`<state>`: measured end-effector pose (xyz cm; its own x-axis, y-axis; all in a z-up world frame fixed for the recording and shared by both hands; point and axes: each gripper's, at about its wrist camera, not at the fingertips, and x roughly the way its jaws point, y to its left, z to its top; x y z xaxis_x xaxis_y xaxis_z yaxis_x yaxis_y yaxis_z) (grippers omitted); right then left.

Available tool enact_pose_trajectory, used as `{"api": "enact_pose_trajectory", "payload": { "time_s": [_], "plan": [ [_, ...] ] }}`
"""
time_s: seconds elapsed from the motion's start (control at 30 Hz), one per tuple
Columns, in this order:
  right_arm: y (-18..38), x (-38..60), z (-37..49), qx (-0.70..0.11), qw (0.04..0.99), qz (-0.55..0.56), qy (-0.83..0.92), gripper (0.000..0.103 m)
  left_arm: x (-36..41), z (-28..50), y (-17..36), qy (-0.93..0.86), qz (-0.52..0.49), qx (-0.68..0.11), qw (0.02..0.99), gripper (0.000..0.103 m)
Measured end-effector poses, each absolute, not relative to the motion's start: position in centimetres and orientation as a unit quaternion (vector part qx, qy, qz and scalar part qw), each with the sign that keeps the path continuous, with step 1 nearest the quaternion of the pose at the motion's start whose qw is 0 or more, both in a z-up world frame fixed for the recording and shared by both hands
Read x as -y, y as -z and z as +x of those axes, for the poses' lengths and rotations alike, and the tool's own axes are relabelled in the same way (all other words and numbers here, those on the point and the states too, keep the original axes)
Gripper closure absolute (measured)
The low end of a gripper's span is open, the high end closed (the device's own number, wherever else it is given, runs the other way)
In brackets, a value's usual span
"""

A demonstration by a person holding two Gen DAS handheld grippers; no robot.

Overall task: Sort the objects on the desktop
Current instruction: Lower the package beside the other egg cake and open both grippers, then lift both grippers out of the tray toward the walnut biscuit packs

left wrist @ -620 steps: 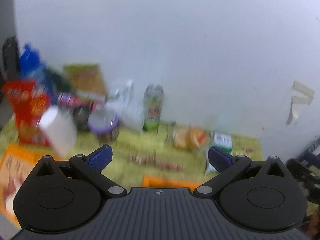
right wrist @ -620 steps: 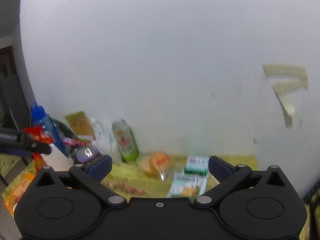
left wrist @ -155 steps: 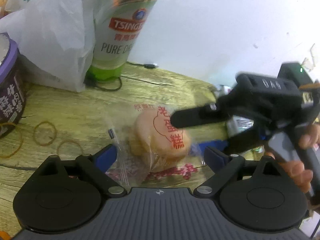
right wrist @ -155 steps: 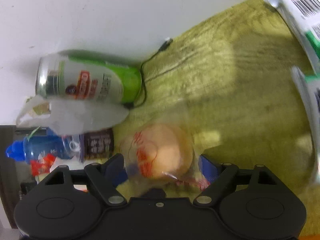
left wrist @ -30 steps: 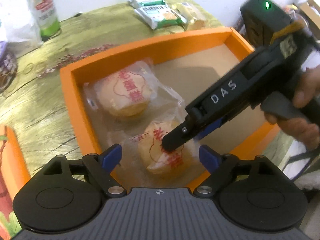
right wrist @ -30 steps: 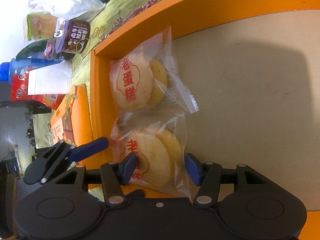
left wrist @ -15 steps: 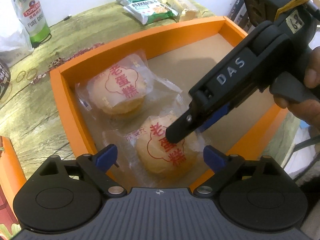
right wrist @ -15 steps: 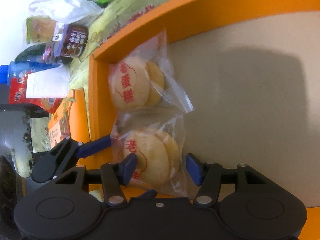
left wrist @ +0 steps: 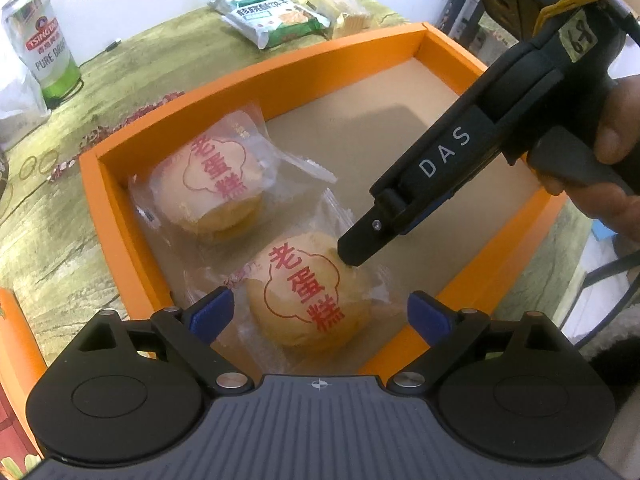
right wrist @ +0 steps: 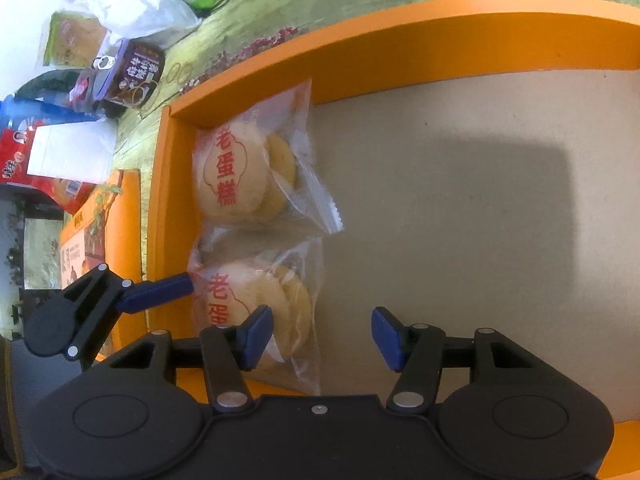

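Left gripper spread wide round the nearer wrapped cake, lower centre; right gripper part-open, seemingly empty; withdrawing carelessly could snag the crinkly wrapper.

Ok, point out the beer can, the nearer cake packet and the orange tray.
beer can point(left wrist: 44, 46), left wrist view, label.
nearer cake packet point(left wrist: 308, 296), left wrist view, printed top.
orange tray point(left wrist: 280, 68), left wrist view, far wall.

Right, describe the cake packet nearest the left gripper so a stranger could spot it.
Find the orange tray on the green table. Two clear-wrapped round cakes lie along one wall. Take the cake packet away from the corner, between the left gripper's jaws, not the corner packet.
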<state>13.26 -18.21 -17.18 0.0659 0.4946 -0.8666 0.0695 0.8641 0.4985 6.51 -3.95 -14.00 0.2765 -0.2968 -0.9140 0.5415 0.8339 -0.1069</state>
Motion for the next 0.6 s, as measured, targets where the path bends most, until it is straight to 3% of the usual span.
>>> {"api": "enact_pose_trajectory", "payload": {
  "time_s": [0.6],
  "plan": [
    [15.5, 20.1, 14.0, -0.644, 0.709, 0.238, -0.159, 0.049, 3.0, 8.0, 12.2, 0.251, 0.093, -0.535, 0.801, 0.008]
  ]
}}
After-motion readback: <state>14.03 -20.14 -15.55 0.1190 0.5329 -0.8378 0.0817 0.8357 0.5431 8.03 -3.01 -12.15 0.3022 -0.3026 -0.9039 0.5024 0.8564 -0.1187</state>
